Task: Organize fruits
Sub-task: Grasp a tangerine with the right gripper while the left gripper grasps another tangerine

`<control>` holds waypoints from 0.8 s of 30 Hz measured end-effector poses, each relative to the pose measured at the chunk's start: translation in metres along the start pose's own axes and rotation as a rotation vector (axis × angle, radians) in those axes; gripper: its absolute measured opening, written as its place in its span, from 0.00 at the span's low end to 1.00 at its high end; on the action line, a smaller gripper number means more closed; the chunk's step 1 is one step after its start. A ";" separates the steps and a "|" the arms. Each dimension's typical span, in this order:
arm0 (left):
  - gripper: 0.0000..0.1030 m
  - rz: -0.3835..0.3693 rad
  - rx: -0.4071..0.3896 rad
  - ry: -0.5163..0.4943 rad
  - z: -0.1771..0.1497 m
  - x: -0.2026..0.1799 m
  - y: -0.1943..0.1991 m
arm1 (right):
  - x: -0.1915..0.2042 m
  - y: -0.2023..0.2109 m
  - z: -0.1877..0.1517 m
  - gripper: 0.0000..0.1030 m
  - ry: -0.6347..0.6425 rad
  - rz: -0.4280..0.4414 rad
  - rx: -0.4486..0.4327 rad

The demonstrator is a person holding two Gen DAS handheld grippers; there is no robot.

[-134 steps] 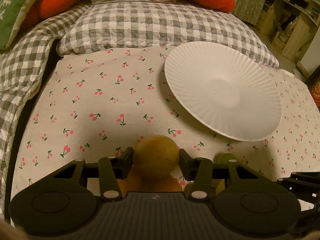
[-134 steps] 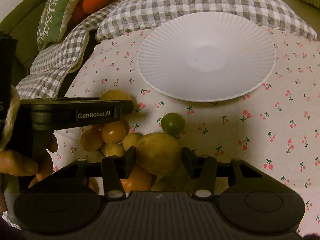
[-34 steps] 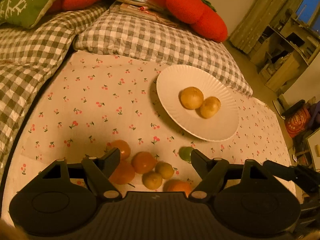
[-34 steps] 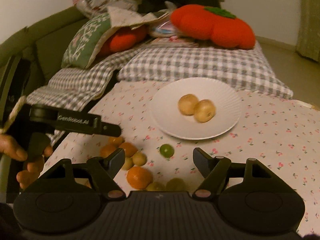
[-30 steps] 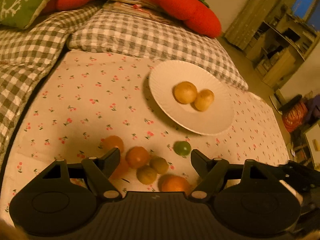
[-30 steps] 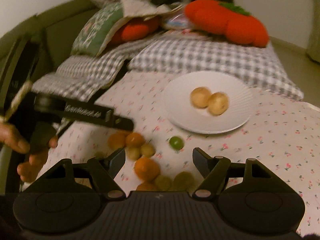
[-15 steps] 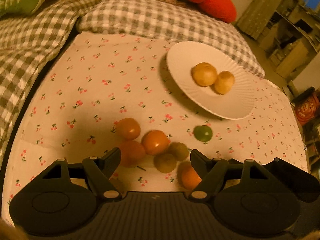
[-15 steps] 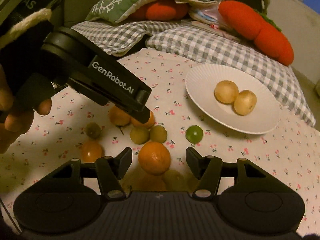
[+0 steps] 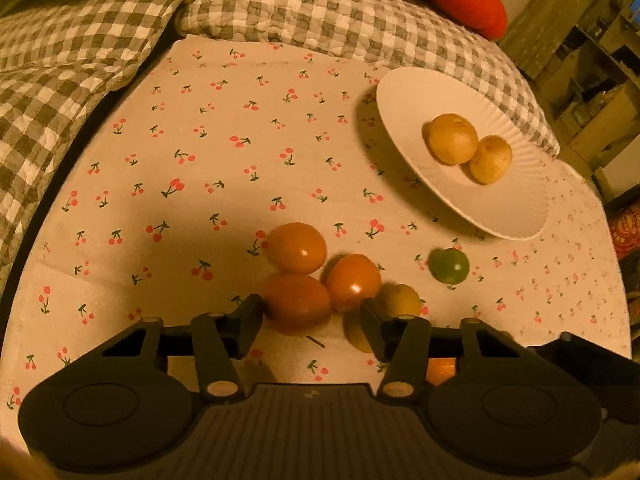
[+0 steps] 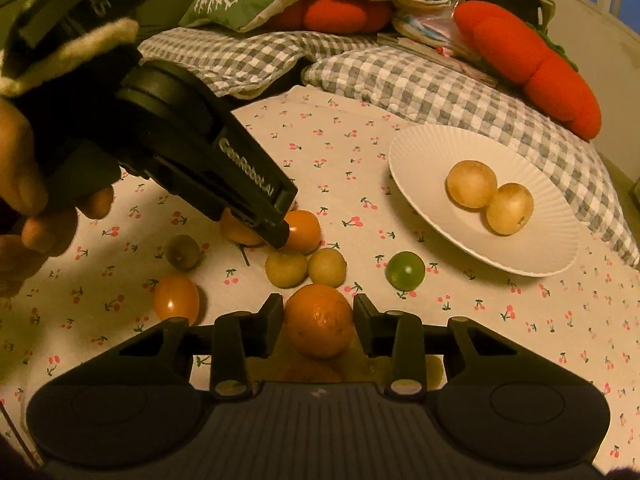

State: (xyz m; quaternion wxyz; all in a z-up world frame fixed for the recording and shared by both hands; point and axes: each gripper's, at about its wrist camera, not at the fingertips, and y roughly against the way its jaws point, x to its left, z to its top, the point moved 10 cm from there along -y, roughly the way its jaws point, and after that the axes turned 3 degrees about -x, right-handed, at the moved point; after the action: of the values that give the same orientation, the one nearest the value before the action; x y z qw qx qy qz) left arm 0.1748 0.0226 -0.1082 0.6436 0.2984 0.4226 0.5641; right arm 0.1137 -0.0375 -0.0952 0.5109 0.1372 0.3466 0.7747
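A white plate (image 9: 400, 92) holds two yellow-brown round fruits (image 9: 452, 139) at the right of the cherry-print cloth. Loose fruits lie in front of it, among them a green lime (image 9: 449, 266) and small orange ones (image 9: 353, 282). My left gripper (image 9: 310, 316) is closing around an orange-brown fruit (image 9: 298, 300). Its left pad touches the fruit and a gap shows on the right. My right gripper (image 10: 318, 312) is closing on an orange (image 10: 318, 320), with both pads against its sides. The plate (image 10: 420, 148) lies beyond it to the right.
A checked quilt (image 9: 320, 8) and a red plush cushion (image 10: 532, 52) border the cloth at the back. A person's hand (image 10: 24, 184) holding the left gripper fills the left of the right wrist view. Several small fruits (image 10: 286, 268) lie between the grippers. Shelves (image 9: 592, 80) stand far right.
Both grippers came down to the loose fruits and their jaws narrowed. The right one now has the orange between its pads, and the left one has an orange-brown fruit between its fingers.
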 end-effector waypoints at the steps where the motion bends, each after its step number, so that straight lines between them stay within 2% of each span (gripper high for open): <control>1: 0.34 0.007 0.001 -0.001 -0.001 0.001 -0.001 | 0.000 0.001 0.000 0.34 -0.004 0.002 0.001; 5: 0.24 0.032 -0.003 -0.012 -0.003 0.001 -0.005 | 0.000 0.002 0.004 0.34 -0.011 0.008 -0.006; 12: 0.22 0.052 -0.020 -0.047 -0.002 -0.003 -0.004 | -0.004 0.003 0.006 0.34 -0.039 0.005 -0.013; 24: 0.22 0.054 -0.108 -0.135 0.009 -0.024 0.020 | -0.006 0.009 0.013 0.33 -0.067 0.013 -0.038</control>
State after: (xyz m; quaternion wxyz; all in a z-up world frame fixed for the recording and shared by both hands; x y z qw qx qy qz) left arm 0.1732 0.0042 -0.0816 0.6703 0.3118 0.3392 0.5817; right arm 0.1176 -0.0401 -0.0791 0.5196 0.1557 0.3133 0.7795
